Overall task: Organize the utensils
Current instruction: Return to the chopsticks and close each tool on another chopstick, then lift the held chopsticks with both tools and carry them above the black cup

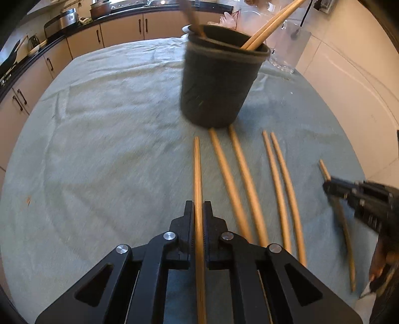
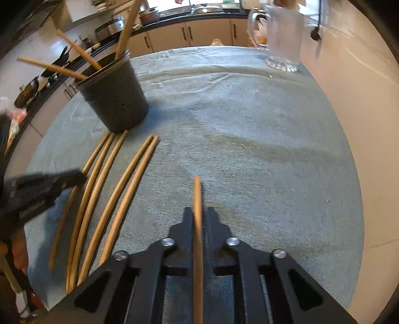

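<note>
Each hand-held gripper is closed on one chopstick: the left hand-held gripper (image 1: 198, 208) holds the left chopstick (image 1: 197, 174), the right hand-held gripper (image 2: 198, 214) the right chopstick (image 2: 197, 199). Both sticks point away toward the far side. The dark holder (image 1: 214, 84) stands far on the bench (image 1: 99, 149), almost straight ahead of the left hand-held gripper, which seems nearer to it; four more chopsticks (image 1: 249, 187) lie between the two.

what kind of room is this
Most likely a home kitchen: a dark countertop runs over beige cabinets with pots on it, and a cloth-covered table holds a dark utensil holder and loose chopsticks.
</note>
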Demonstrator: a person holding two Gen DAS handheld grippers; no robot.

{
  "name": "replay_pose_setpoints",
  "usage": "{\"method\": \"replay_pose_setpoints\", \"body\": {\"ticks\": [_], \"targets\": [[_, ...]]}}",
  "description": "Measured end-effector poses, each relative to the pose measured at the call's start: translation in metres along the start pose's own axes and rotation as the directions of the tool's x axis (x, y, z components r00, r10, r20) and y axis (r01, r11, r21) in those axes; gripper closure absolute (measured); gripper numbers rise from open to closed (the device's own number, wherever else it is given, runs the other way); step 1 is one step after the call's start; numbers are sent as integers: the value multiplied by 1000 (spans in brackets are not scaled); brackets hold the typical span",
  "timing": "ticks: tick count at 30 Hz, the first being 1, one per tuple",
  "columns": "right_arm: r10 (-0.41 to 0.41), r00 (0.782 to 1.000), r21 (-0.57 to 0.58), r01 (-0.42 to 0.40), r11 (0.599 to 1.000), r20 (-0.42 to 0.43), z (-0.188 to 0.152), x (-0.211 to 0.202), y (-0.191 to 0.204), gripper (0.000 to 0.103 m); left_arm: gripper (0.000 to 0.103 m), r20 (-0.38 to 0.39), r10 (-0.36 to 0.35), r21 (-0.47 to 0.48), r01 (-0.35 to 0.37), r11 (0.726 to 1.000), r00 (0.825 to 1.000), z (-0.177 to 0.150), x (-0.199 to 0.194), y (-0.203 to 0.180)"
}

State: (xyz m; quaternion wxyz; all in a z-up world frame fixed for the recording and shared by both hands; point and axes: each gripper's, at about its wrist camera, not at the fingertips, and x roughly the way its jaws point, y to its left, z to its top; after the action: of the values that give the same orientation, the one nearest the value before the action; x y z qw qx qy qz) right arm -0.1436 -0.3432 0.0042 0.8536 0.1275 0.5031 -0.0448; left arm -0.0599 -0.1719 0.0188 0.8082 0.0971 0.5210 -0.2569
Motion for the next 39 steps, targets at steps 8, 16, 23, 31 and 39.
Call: {"method": "replay_pose_setpoints", "body": {"ticks": [8, 16, 23, 31, 39], "targets": [[-2, 1000, -15, 2, 1000, -6, -20, -13, -5, 95, 97, -25, -43, 22, 43, 999, 999, -18, -14, 18], [-18, 998, -24, 17, 1000, -56, -2, -3, 2, 87, 77, -29, 4, 21, -4, 1000, 1000, 19, 8, 20], [-55, 994, -49, 51, 997, -91, 19, 8, 8, 87, 78, -16, 40, 60, -39, 997, 999, 27, 17, 14], [21, 999, 16, -22, 1000, 28, 16, -12, 3, 98, 98, 124, -6, 27, 3, 1000, 992, 19, -32, 9], [86, 930, 4, -94, 996, 358, 17, -110, 18, 98, 98, 393, -41, 33, 31, 999, 919, -1, -141, -2]]}}
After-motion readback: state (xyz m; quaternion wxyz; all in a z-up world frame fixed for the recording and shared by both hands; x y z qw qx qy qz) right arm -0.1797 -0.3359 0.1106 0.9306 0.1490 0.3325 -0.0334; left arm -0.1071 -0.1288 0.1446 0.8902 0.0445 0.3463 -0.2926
